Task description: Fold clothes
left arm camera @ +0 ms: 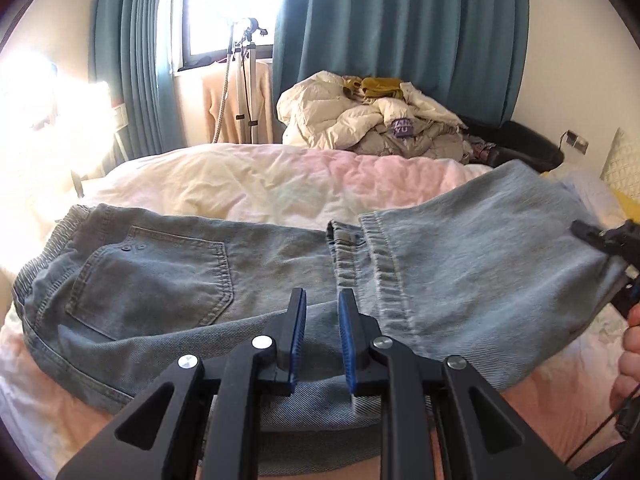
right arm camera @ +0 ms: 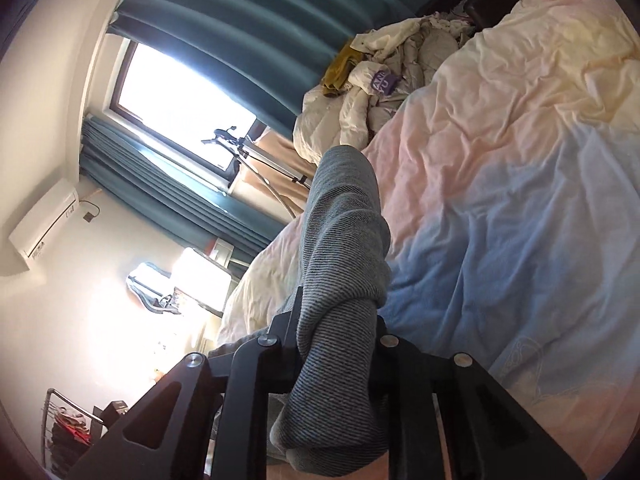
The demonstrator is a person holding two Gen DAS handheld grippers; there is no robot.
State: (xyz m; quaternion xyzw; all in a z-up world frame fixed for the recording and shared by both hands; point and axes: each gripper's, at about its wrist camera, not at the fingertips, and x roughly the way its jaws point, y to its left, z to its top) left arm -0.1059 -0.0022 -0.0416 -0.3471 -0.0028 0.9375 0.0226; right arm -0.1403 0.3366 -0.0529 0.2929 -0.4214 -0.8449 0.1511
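Note:
Light blue jeans (left arm camera: 224,280) lie across the bed, waistband and back pocket at the left, the leg ends folded over toward the middle. My left gripper (left arm camera: 322,308) hovers just above the jeans near the hems, jaws open with a small gap, holding nothing. My right gripper (left arm camera: 600,240) shows at the right edge, lifting the folded part of the jeans. In the right wrist view my right gripper (right arm camera: 340,320) is shut on a thick bunch of denim (right arm camera: 344,240) that fills the space between the fingers.
The bed has a rumpled pink, cream and blue cover (left arm camera: 260,184). A pile of cream bedding and clothes (left arm camera: 372,116) sits beyond it by teal curtains (left arm camera: 400,32). A tripod stand (left arm camera: 244,80) is at the window. A pillow (left arm camera: 624,160) lies at the right.

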